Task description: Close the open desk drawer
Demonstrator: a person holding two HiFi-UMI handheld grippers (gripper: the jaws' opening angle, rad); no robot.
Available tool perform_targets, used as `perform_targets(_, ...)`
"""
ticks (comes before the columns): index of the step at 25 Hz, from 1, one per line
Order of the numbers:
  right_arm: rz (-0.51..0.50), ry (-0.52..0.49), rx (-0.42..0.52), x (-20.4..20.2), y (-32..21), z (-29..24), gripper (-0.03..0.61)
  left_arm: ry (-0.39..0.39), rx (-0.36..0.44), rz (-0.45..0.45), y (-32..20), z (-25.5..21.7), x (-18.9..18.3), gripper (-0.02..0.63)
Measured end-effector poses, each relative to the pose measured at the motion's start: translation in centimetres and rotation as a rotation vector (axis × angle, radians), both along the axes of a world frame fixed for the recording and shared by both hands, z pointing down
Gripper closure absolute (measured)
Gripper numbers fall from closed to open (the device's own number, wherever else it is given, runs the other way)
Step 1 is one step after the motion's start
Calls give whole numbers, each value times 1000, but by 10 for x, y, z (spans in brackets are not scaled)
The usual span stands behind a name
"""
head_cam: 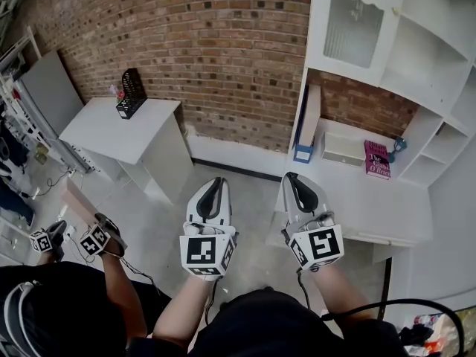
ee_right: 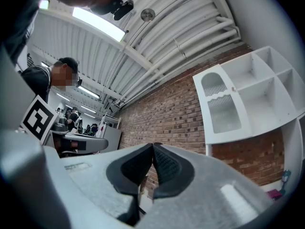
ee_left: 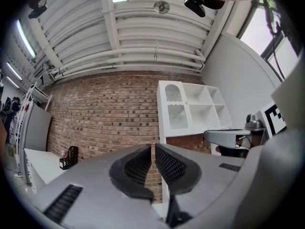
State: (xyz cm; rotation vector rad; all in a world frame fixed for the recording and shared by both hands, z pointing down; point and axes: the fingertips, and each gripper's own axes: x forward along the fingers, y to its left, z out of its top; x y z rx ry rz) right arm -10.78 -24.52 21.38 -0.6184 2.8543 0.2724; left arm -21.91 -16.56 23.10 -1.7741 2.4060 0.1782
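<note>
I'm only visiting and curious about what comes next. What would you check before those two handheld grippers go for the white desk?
1. Left gripper empty, jaws together: ok.
2. Right gripper empty, jaws together: ok.
3. Both grippers raised in front of the white desk, touching nothing: ok.
4. Drawer open or shut: cannot tell, because the desk's front is barely seen from above.
5. Pink book and white tray lie at the back of the desktop, away from its front edge: ok.
</note>
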Motion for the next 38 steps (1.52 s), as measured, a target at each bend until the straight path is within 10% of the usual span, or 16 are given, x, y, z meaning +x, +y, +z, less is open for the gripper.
perform_targets(38, -46, 5, -48, -20, -69, 24, 574, 4, -60, -56, -58, 21, -27, 588)
